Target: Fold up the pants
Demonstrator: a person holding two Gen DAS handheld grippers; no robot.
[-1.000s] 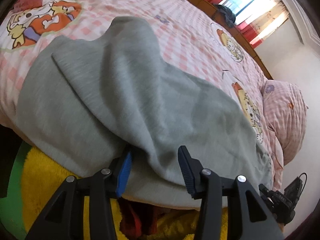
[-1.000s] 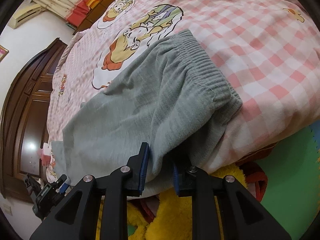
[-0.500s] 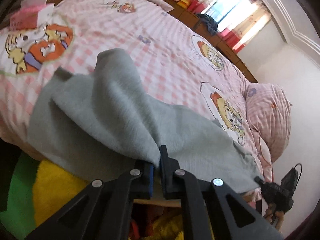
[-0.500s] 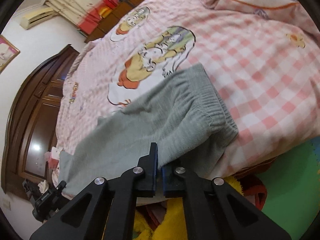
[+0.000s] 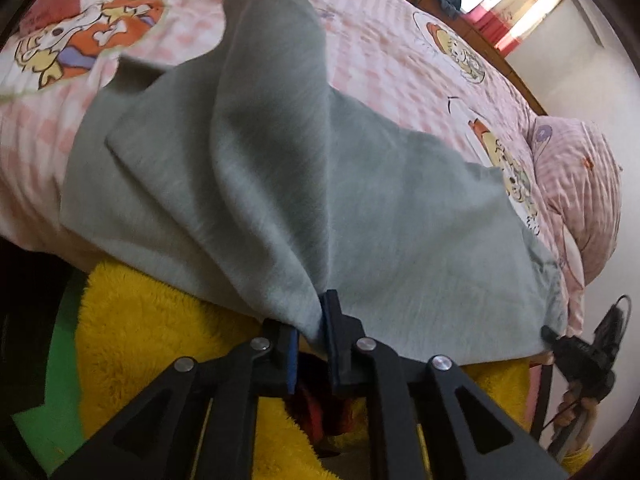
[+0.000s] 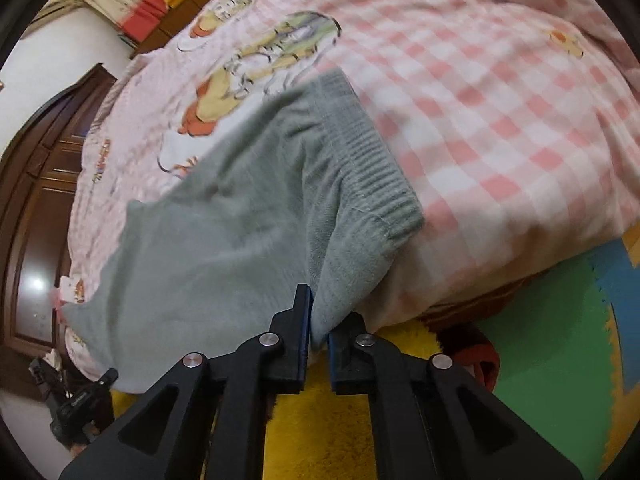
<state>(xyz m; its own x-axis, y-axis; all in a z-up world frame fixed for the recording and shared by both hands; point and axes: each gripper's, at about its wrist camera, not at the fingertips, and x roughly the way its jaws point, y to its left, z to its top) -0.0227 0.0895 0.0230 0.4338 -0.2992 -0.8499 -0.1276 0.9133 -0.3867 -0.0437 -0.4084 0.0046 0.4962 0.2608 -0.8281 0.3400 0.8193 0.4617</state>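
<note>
Bed (image 6: 500, 120) with pink checked cartoon-print cover; yellow plush rug (image 5: 152, 344) and coloured foam mat (image 6: 560, 320) below its near edge. Grey pants (image 5: 280, 168) lay across that near edge, partly overhanging.

Change over the last second: both grippers went from spread jaws to clamped. Left gripper (image 5: 310, 344) now pinched a gathered fold at the leg end; right gripper (image 6: 318, 332) pinched the fabric just below the ribbed waistband (image 6: 360, 148). Cloth near the left grip had risen into a tented ridge. Judgement: grasp stage complete, lift and fold-over next.

Fabric was soft fleece, creased, not yet flat.
</note>
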